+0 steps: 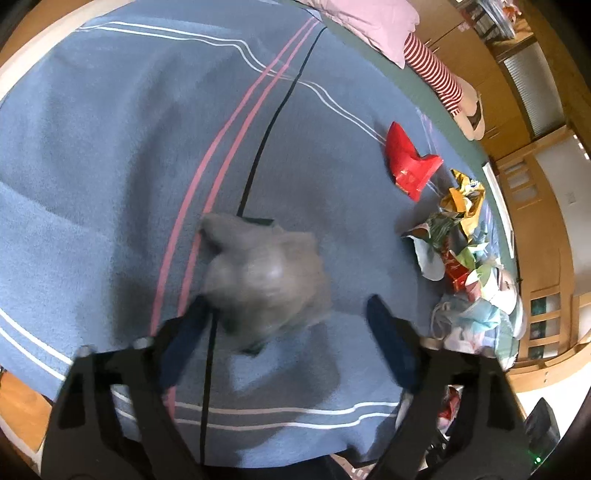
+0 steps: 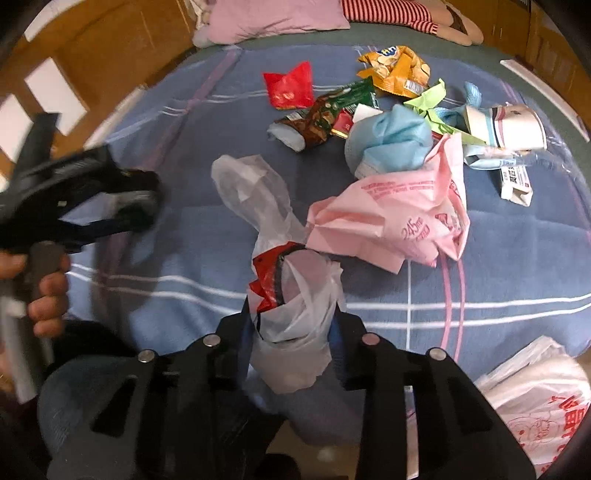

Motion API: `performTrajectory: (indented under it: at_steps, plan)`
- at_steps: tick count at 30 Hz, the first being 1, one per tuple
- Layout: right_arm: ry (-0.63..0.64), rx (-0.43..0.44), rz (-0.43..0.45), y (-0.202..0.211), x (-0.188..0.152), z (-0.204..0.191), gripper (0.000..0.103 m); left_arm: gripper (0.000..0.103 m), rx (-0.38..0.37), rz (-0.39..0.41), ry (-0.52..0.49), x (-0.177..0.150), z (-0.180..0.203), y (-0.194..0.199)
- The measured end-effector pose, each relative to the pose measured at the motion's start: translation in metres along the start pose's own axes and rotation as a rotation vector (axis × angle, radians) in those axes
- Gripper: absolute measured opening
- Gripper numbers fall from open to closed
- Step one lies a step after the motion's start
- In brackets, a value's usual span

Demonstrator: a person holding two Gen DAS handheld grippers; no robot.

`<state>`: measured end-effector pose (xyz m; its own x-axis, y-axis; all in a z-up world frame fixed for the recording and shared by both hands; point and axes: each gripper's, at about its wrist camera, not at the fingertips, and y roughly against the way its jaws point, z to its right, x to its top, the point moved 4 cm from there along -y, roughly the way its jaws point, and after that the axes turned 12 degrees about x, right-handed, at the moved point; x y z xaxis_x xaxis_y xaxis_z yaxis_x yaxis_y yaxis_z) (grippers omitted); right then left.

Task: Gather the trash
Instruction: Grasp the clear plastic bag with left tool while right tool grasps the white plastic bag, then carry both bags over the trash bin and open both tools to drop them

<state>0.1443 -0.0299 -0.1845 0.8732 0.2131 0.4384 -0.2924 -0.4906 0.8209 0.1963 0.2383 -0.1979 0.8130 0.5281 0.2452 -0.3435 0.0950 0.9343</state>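
Blue blanket with white and pink stripes covers the bed, and everything else is placed against it. At the blanket's far edge lie a pink pillow and a red-and-white striped soft toy. On the far right part of the blanket the trash is scattered: a pink plastic bag nearest, with a light blue crumpled cloth touching its far side, a white paper cup on its side further right, a yellow snack packet at the far end, a green-and-brown wrapper and a red wrapper left of those. A white printed bag lies at the blanket's near right corner. Near the middle of the blanket, the right hand-held gripper has its fingers clamped on a translucent white plastic bag with a red-and-black scrap inside. Left of it, the left hand-held gripper hangs over the blanket with its fingers apart; a blurred grey crumpled bag sits between them, and whether the pads touch it I cannot tell.
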Motion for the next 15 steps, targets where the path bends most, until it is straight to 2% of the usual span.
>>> performTrajectory:
  at_steps: [1,6,10,15]
  plan:
    - [0.004,0.012,0.009,0.005,-0.002,0.0,0.036,0.06,-0.005,-0.004,0.002,0.0,0.0,-0.001]
    - [0.007,0.034,0.03,0.008,-0.005,0.002,0.036,0.048,-0.042,-0.011,0.02,0.001,-0.001,-0.003]
    - [-0.019,0.104,0.087,0.02,-0.004,0.001,0.035,0.047,-0.062,0.027,-0.004,0.002,0.005,0.005]
    - [0.033,0.172,0.164,0.043,0.003,-0.014,0.035,0.047,-0.083,0.075,-0.041,0.004,0.013,0.014]
